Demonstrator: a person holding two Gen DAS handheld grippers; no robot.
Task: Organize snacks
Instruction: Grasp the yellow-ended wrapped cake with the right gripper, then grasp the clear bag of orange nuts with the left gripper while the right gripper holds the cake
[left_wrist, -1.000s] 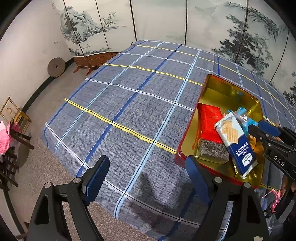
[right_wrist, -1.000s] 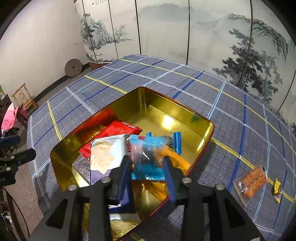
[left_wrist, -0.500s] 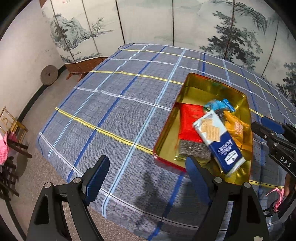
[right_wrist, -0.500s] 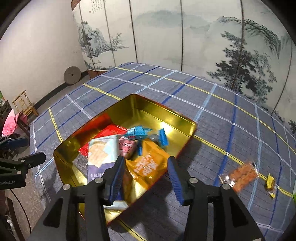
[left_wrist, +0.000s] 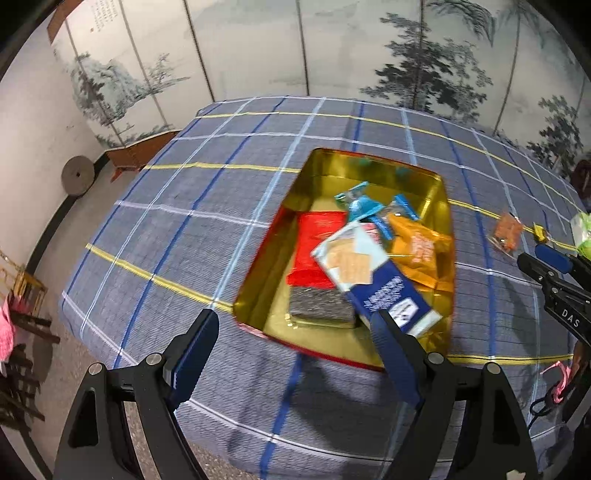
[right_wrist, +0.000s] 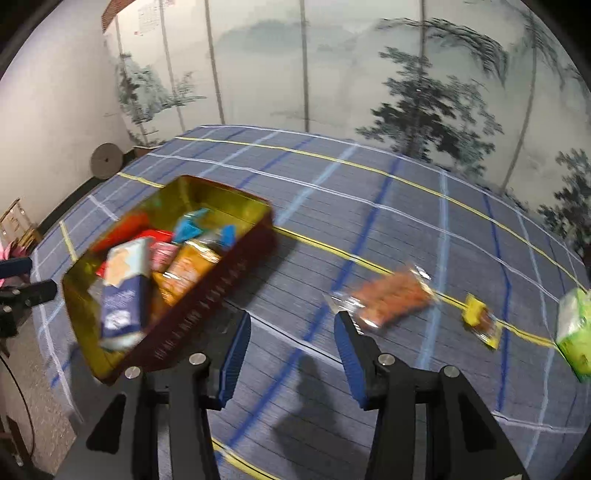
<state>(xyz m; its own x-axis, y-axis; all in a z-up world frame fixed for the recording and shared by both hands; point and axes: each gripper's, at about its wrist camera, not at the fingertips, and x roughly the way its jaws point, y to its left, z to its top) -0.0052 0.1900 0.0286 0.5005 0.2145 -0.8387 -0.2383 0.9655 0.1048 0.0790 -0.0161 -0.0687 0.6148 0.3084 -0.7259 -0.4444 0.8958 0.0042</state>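
Left gripper (left_wrist: 291, 338) hangs with fingers spread wide, nothing in them. Just ahead sits the gold tin (left_wrist: 448, 236) on the plaid-covered surface (left_wrist: 207, 221) — it's holding a blue cracker pack (left_wrist: 373, 277), red packet (left_wrist: 316, 243) and orange bag (left_wrist: 419, 249). Right gripper (right_wrist: 291, 334) has its fingers parted and empty too. Farther right, a clear pack of orange snacks (right_wrist: 388, 297), a small yellow wrapper (right_wrist: 480, 317) and a green pack (right_wrist: 574, 328) lie loose outside the tin.

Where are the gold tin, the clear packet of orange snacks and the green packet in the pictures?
gold tin (left_wrist: 325, 177): left wrist view, bare inner far wall.
clear packet of orange snacks (right_wrist: 391, 295): right wrist view, its middle.
green packet (right_wrist: 574, 328): right wrist view, its front face.
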